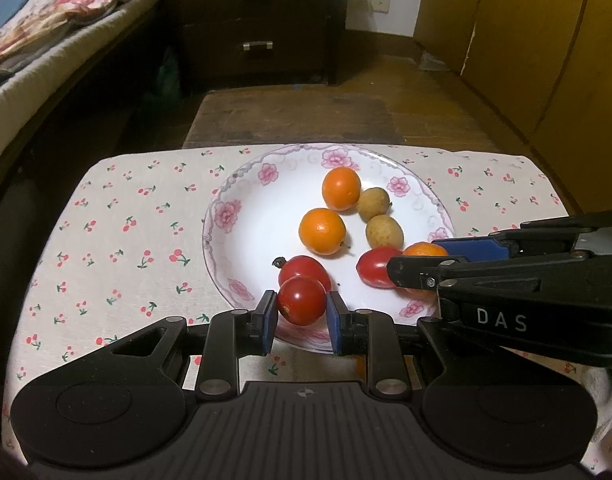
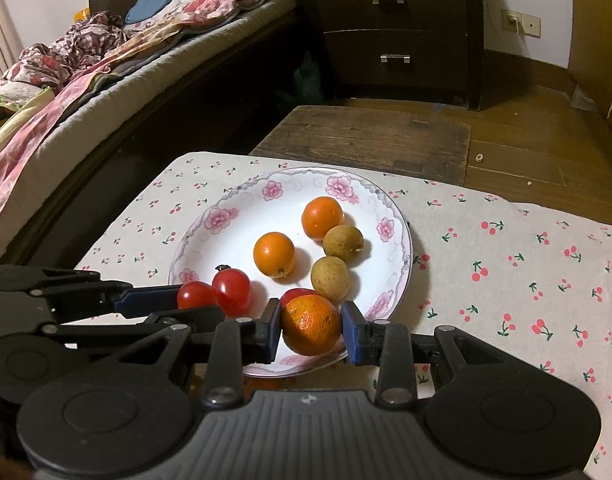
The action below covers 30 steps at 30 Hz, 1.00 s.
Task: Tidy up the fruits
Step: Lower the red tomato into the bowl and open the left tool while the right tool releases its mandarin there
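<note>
Both tools are at the flowered plate [image 1: 221, 216] on the cherry-print cloth [image 1: 117, 216]. The left gripper [image 1: 301, 314] is closed on a cherry tomato [image 1: 301, 300]; the right gripper [image 2: 310, 330] is closed on a small orange [image 2: 310, 324] (both at the near rim). I think the step is either picking or placing; the next move needs a careful lift or release without knocking the neighbouring fruits.

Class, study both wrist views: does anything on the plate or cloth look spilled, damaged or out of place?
Nothing stands out. All the fruit sits on the flowered plate, none on the cloth. The left gripper holds a cherry tomato and the right gripper an orange, both over the plate's near edge.
</note>
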Each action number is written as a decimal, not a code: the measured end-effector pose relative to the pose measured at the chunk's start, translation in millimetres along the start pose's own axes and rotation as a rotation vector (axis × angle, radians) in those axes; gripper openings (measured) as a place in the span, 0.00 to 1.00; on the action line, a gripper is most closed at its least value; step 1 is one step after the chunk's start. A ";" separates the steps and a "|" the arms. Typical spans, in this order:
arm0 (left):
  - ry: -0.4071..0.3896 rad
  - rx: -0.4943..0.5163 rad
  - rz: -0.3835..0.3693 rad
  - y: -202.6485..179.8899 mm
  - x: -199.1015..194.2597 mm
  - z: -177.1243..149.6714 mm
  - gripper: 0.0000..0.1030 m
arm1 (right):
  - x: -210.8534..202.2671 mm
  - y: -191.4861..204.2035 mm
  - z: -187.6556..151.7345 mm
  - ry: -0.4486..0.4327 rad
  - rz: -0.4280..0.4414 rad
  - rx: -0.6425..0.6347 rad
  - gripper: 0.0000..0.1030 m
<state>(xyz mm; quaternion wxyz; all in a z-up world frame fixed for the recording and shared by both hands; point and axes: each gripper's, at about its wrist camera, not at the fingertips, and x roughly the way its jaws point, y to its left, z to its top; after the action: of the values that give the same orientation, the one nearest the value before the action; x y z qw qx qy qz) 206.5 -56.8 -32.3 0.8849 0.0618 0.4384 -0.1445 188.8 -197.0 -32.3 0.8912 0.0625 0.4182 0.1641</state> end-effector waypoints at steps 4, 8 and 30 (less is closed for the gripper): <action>0.000 -0.009 0.001 1.3 2.2 1.0 0.31 | 1.6 -0.8 0.9 -0.003 0.000 0.004 0.42; 0.001 -0.013 0.004 1.0 3.1 0.8 0.31 | 3.8 -0.7 1.9 -0.005 -0.003 0.003 0.42; -0.003 -0.015 0.044 -4.5 -0.3 4.4 0.36 | 10.2 -2.3 4.6 -0.014 -0.025 0.009 0.43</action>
<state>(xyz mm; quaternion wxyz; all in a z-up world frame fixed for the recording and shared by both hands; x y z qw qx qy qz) 208.3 -62.0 -29.3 0.8889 0.0648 0.4369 -0.1217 198.9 -195.5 -37.3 0.8958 0.0624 0.4135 0.1504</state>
